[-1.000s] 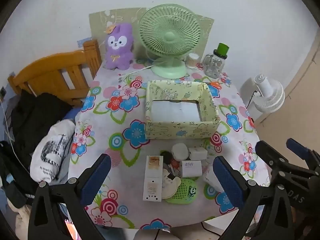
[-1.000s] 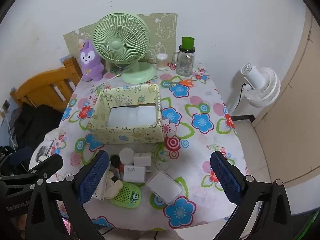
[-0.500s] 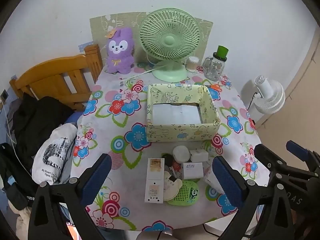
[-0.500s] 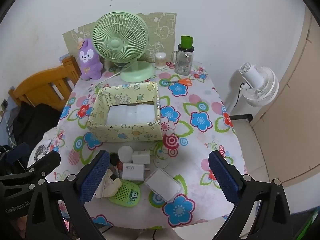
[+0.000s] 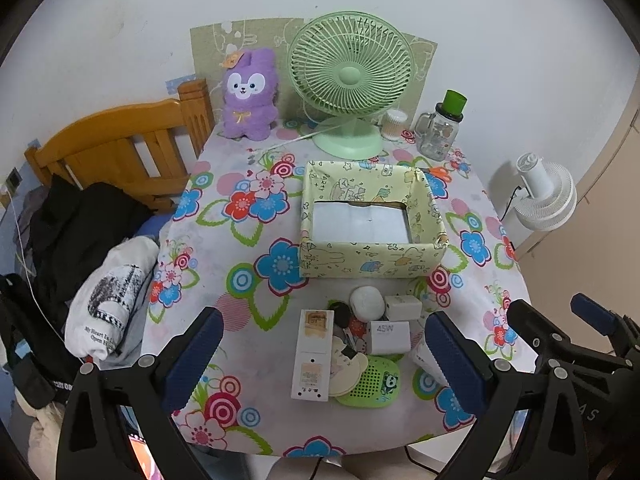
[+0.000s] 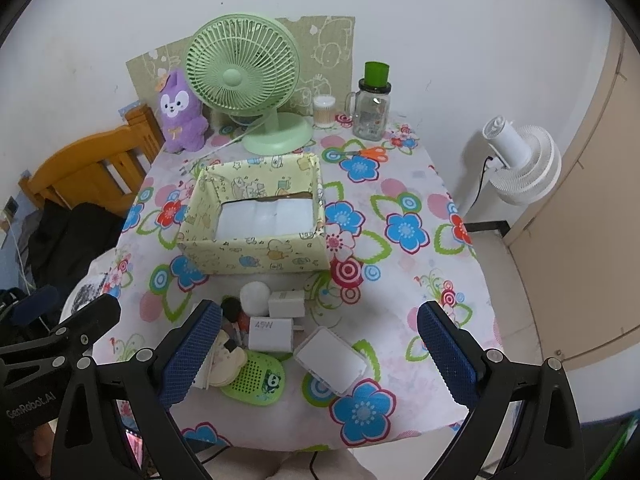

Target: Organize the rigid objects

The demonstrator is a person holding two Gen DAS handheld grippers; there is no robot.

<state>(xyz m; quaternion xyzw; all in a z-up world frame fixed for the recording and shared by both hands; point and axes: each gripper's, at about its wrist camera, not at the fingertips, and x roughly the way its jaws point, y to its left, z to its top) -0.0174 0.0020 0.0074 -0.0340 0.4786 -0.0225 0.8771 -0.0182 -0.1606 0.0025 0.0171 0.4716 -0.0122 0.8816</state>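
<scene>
1. Two grippers hang above the near edge of the surface, each spread wide with nothing between its pads: the left gripper and the right gripper.
2. Small rigid items lie clustered near that edge: a white 45W charger, a green speaker, a white case, a long white box and a round white puck.
3. Just behind them stands an open yellow-patterned box, a white sheet lining its bottom.
</scene>
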